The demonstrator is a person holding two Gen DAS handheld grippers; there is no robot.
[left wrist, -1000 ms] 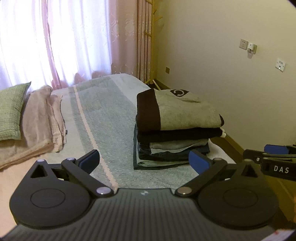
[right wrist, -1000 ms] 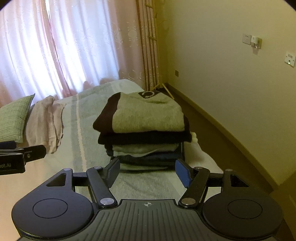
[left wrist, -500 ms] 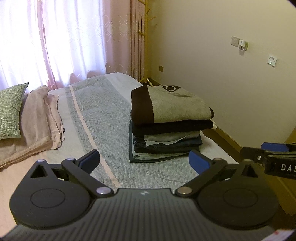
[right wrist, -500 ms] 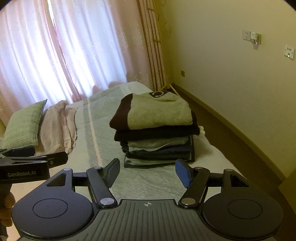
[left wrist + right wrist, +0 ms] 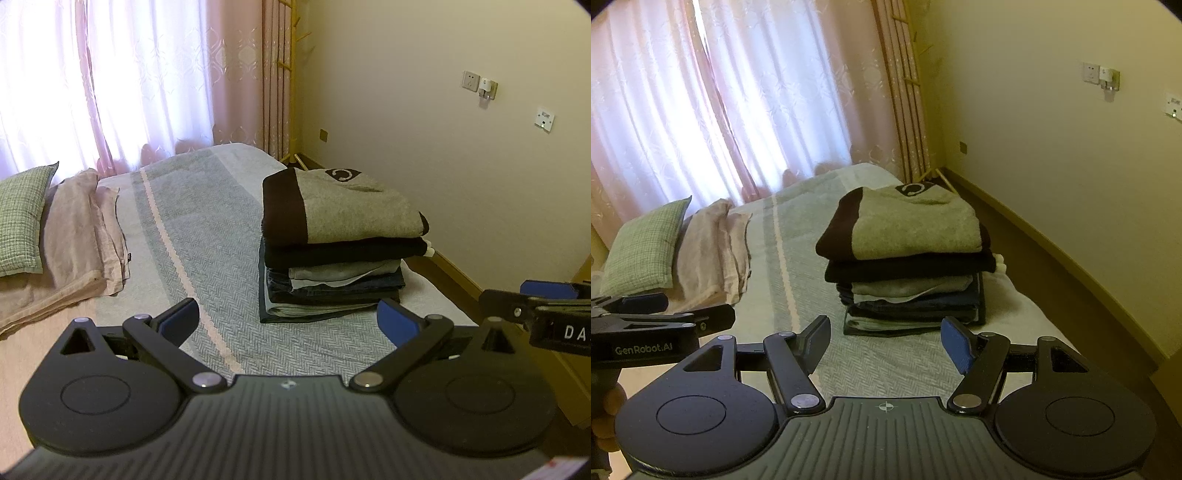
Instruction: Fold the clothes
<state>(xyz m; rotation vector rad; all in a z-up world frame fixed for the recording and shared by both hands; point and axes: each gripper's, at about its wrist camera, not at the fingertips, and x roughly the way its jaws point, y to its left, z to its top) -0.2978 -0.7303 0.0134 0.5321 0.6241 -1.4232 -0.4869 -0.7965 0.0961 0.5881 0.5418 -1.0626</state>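
Note:
A neat stack of folded clothes [image 5: 340, 251] [image 5: 905, 258] rests on the bed's right half, topped by a grey sweater with a dark band [image 5: 354, 206]. Below it lie a black garment, a pale one and dark denim. My left gripper [image 5: 288, 319] is open and holds nothing, hovering short of the stack above the striped bedspread [image 5: 192, 236]. My right gripper [image 5: 886, 339] is open too, also short of the stack. Each gripper shows at the edge of the other's view: the right gripper [image 5: 546, 295] at the right, the left gripper [image 5: 665, 314] at the left.
A green pillow [image 5: 20, 218] [image 5: 646, 251] and a folded pink blanket [image 5: 74, 236] lie at the bed's left. Pink curtains [image 5: 129, 81] cover the window behind. A wooden coat stand [image 5: 288, 92] stands in the corner. A cream wall [image 5: 443, 147] with sockets runs along the right, with dark floor beside the bed.
Both grippers have pulled back and risen a little from the stack, so it looks smaller and farther. Both stay open and nothing on the bed has moved.

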